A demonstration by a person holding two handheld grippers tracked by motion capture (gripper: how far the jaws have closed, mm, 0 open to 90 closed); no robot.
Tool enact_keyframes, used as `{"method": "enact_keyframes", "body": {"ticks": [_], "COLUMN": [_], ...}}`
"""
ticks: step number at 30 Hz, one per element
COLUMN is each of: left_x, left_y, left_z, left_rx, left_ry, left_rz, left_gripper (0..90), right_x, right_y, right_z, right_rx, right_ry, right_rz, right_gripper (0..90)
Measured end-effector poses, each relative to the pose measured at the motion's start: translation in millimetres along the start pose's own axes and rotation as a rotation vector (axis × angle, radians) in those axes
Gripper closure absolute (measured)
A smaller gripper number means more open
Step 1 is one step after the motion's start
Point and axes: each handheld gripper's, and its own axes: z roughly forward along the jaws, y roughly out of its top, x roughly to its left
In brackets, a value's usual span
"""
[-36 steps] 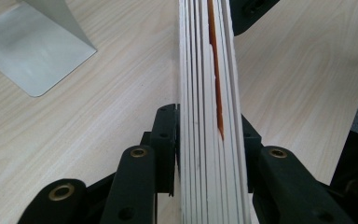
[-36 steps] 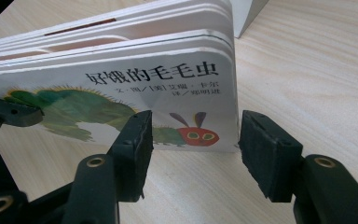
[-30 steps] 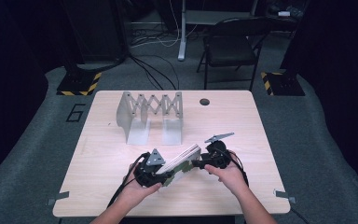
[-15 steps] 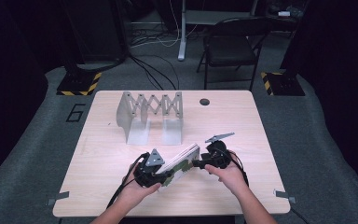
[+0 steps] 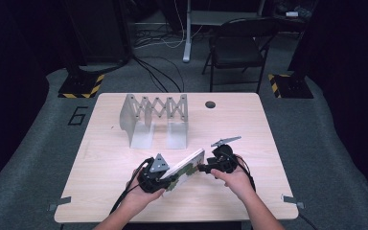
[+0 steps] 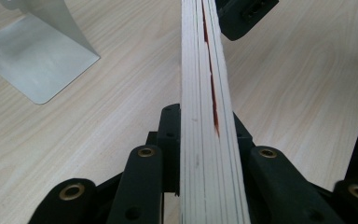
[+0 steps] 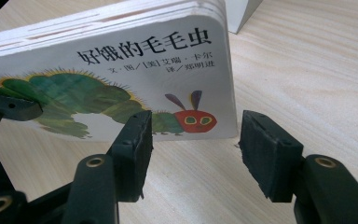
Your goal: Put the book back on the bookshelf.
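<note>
A white board book (image 5: 187,165) with a green caterpillar on its cover (image 7: 121,84) is held tilted on edge above the table's near side. My left gripper (image 5: 165,175) is shut on its left end; its jaws have just been closing, and the page edges (image 6: 209,116) run straight up between them. My right gripper (image 5: 203,168) is at the book's right end. Its jaws stand open (image 7: 193,140) just in front of the cover's lower corner, with nothing between the pads. The right gripper's tip (image 6: 244,16) sits beside the book's far end.
A silver expanding metal book rack (image 5: 153,115) stands at the back left of the wooden table (image 5: 268,124); its base plate (image 6: 37,60) lies left of the book. A round black hole (image 5: 210,104) is near the back edge. A folding chair (image 5: 239,48) stands beyond.
</note>
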Motion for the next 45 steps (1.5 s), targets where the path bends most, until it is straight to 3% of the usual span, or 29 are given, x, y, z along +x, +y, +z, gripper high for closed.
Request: {"method": "enact_keyframes", "body": {"ticks": [14, 26, 45], "left_x": [0.4, 6.0, 12.6], "left_y": [-0.7, -1.0, 0.2], "left_z": [-2.4, -12.1, -25.9], "left_rx": [-0.008, -0.026, -0.034], "left_ry": [-0.002, -0.002, 0.013], "left_rz": [0.012, -0.026, -0.023], "left_gripper": [75.4, 75.4, 75.4], "right_x": [-2.1, -3.2, -3.3], "right_y": [-0.6, -0.9, -0.7], "right_z": [-0.4, -0.7, -1.5], "right_rx": [-0.005, -0.01, -0.014], "right_ry": [0.001, -0.001, -0.001], "right_rz": [0.012, 0.014, 0.011], "right_gripper": [42.5, 42.4, 42.4]}}
